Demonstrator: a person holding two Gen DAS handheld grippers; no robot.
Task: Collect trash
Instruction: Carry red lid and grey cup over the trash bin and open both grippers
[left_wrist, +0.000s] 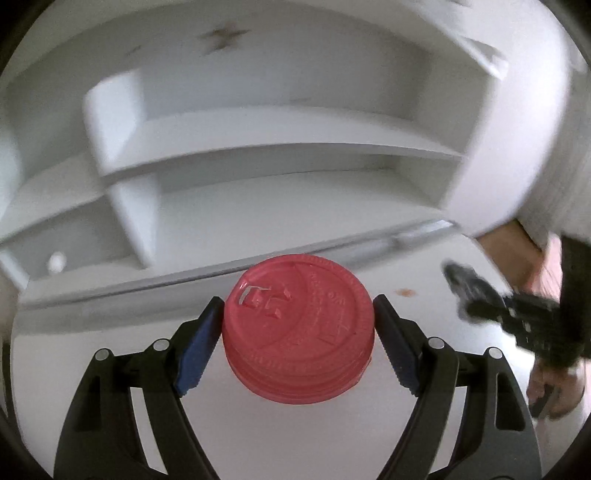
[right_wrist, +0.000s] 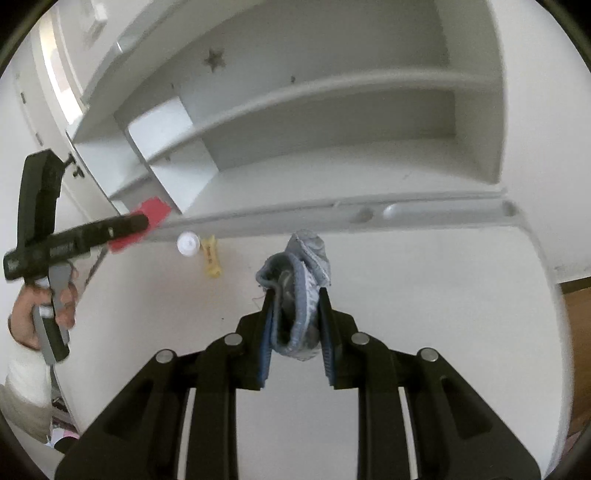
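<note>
Meanwhile, left gripper (left_wrist: 297, 317) clamps red lid (left_wrist: 298, 328); right gripper (right_wrist: 294, 299) pinches blue sock (right_wrist: 300, 291).

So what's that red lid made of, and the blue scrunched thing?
The red cup lid in the left gripper looks like thin moulded plastic, a bit see-through and matte: it has raised lettering and a punched sip hole. The blue crumpled thing pinched in the right gripper looks like soft woven or fleecy fabric, going by its stitched, frayed edge. What exactly it is, I can't tell.
</note>
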